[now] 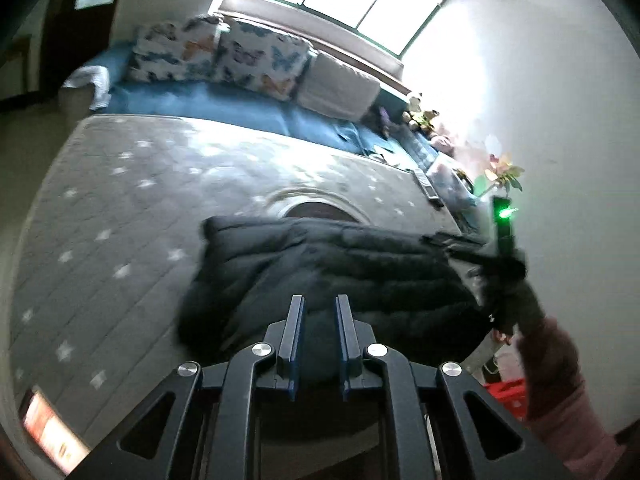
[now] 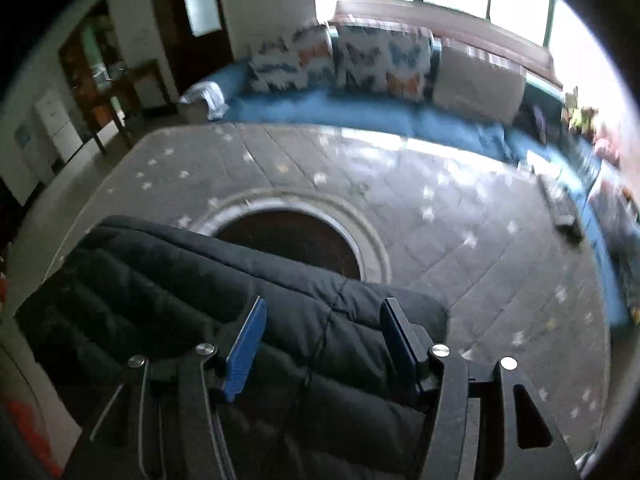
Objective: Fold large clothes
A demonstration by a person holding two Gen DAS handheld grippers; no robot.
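Note:
A black quilted puffer jacket (image 1: 320, 272) lies folded on a grey star-patterned table cover (image 1: 120, 208); it also shows in the right wrist view (image 2: 200, 288). My left gripper (image 1: 320, 308) hovers over the jacket's near edge, its jaws a narrow gap apart and holding nothing. My right gripper (image 2: 322, 312) is wide open above the jacket's right part, empty. In the left wrist view the right gripper's body, with a green light, and the gloved hand (image 1: 516, 292) holding it are at the jacket's right end.
A round opening (image 2: 292, 236) in the table cover lies just beyond the jacket. A blue sofa (image 2: 340, 108) with butterfly cushions (image 2: 380, 60) runs along the far side under a bright window. A remote (image 2: 560, 204) lies at the right. Red crate (image 1: 508, 396) lower right.

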